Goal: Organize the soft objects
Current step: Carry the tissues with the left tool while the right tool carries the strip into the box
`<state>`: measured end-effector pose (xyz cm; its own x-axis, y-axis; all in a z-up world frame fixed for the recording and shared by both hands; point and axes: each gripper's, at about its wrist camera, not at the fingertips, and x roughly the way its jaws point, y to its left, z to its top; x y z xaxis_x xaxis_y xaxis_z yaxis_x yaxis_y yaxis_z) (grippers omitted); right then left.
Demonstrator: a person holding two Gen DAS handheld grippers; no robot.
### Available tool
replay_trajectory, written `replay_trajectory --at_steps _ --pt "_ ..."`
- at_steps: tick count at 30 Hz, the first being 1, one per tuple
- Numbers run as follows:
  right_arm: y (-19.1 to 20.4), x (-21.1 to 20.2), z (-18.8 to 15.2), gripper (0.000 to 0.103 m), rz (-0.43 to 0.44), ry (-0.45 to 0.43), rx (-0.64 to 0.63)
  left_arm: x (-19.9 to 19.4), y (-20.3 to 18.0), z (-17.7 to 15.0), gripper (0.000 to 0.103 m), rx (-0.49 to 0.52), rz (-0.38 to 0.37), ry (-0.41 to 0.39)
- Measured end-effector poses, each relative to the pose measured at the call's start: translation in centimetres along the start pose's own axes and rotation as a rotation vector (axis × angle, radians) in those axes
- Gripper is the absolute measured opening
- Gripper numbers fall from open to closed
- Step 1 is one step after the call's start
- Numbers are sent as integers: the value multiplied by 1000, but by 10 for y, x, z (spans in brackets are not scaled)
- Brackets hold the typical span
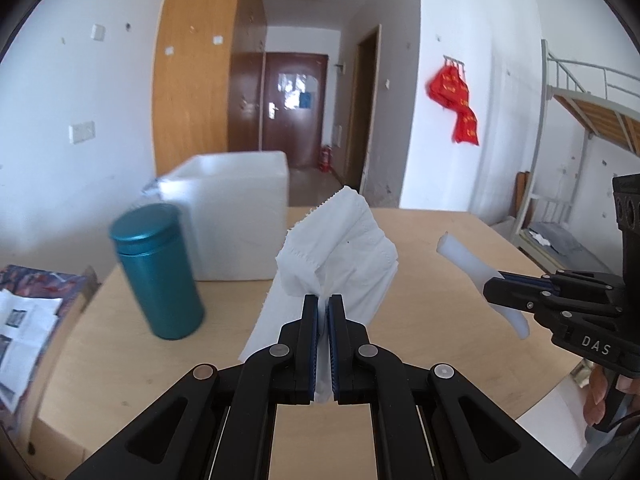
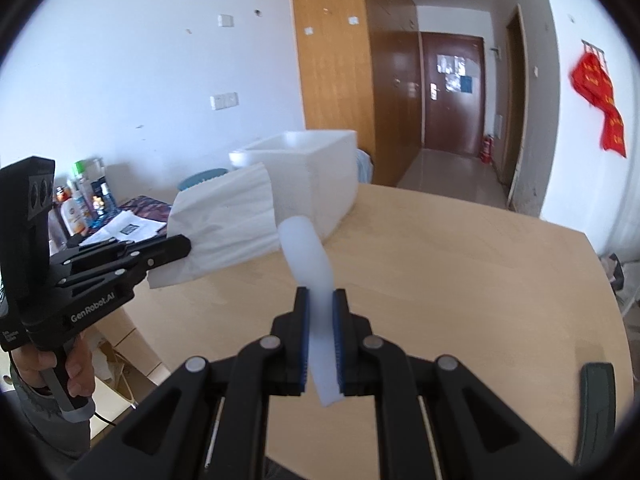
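Left gripper (image 1: 323, 300) clamps tissue (image 1: 340, 248); right gripper (image 2: 320, 294) pinches foam strip (image 2: 308, 252). Carry both over white box (image 1: 240, 184) at table's far edge before releasing.

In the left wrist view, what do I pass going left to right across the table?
Papers → teal can → white box → tissue in the left claw → white strip in the right claw.
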<state>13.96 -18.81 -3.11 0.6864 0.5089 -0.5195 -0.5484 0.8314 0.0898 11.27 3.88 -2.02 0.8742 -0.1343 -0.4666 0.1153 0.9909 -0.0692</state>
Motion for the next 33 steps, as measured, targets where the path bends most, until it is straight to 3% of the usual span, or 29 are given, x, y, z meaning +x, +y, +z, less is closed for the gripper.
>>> replay_trajectory --at_steps 6,15,33 --pt "23 -2 13 13 45 -28 -40 -23 16 4 5 -14 60 -51" --pt "31 22 45 13 82 -47 -67 -24 36 27 5 -23 113 -96" --pt "18 84 113 13 113 -34 -93 43 78 96 5 -56 160 -82"
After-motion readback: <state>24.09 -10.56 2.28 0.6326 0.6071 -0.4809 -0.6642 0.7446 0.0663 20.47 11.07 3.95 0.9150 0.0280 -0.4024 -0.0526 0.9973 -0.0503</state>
